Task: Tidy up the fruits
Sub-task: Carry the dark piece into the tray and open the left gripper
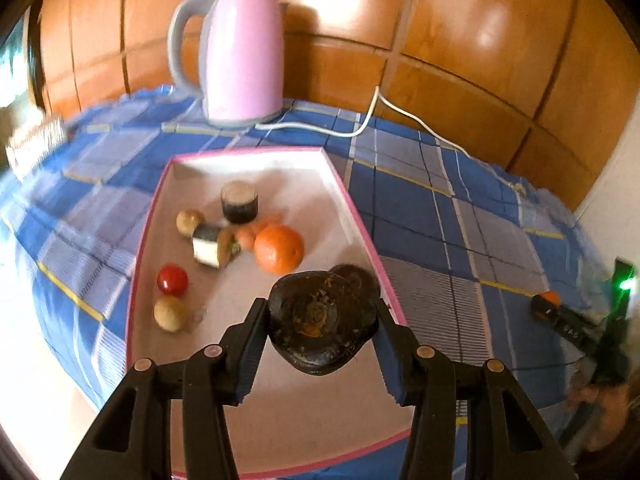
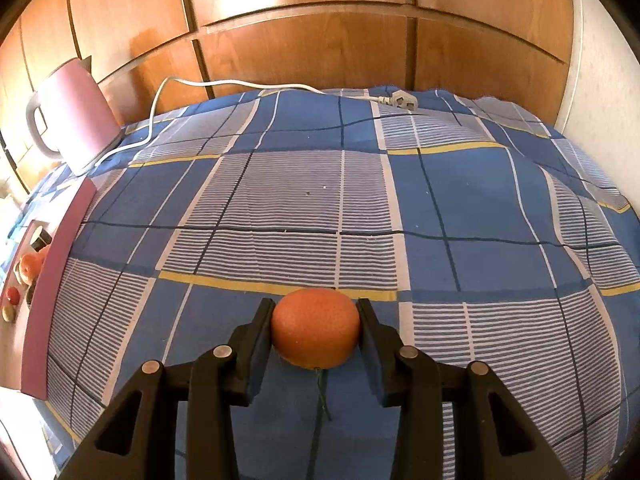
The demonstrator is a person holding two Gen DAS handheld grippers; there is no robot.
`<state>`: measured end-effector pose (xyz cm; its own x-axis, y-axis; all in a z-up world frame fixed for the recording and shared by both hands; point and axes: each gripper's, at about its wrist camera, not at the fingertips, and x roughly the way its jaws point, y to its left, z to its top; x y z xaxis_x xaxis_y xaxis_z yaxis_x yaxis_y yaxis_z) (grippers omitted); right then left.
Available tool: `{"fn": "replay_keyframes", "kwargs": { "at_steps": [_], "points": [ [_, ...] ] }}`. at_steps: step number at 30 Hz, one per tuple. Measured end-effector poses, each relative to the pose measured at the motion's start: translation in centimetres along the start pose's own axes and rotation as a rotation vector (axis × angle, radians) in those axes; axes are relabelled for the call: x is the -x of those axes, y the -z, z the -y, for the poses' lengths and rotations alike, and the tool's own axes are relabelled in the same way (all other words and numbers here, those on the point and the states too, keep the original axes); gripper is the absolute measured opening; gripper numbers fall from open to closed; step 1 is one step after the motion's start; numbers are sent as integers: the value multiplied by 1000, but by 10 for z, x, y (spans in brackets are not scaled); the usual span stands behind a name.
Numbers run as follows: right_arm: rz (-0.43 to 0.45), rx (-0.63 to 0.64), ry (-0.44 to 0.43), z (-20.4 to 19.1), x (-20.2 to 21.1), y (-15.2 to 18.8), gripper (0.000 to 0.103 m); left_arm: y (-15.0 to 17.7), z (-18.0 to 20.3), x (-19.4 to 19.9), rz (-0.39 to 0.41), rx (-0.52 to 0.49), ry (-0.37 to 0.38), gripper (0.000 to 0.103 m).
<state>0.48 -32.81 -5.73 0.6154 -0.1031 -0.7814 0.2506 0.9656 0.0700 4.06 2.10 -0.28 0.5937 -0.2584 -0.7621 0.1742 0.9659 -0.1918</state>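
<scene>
Black jaws of the left gripper (image 1: 322, 322) clamp a dark, unidentifiable fruit (image 1: 322, 326); right gripper (image 2: 316, 330) clamps an orange (image 2: 316, 326).

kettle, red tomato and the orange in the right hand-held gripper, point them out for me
kettle (image 1: 244, 56), left wrist view, on its pink body
red tomato (image 1: 172, 279), left wrist view, on its middle, inside the tray
orange (image 2: 316, 326), right wrist view, on its front, between the fingers
</scene>
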Motion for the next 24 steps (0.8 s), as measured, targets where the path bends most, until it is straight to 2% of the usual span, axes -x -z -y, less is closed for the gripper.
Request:
{"fn": "replay_keyframes", "kwargs": {
  "at_steps": [9, 12, 16, 18, 20, 24],
  "points": [
    [7, 16, -6, -1, 0, 0, 40, 0, -52, 3, -3, 112, -21, 51],
    [12, 24, -4, -1, 0, 0, 40, -9, -59, -8, -30, 178, 18, 51],
    [11, 31, -6, -1, 0, 0, 40, -15, -48, -20, -35, 123, -11, 51],
    [9, 31, -7, -1, 0, 0, 40, -15, -39, -26, -33, 71, -46, 51],
    [10, 39, -3, -2, 0, 0, 40, -17, -37, -32, -32, 59, -87, 52],
    [9, 55, 6, -4, -1, -1, 40, -20, -39, -38, -8, 63, -124, 61]
  ]
}}
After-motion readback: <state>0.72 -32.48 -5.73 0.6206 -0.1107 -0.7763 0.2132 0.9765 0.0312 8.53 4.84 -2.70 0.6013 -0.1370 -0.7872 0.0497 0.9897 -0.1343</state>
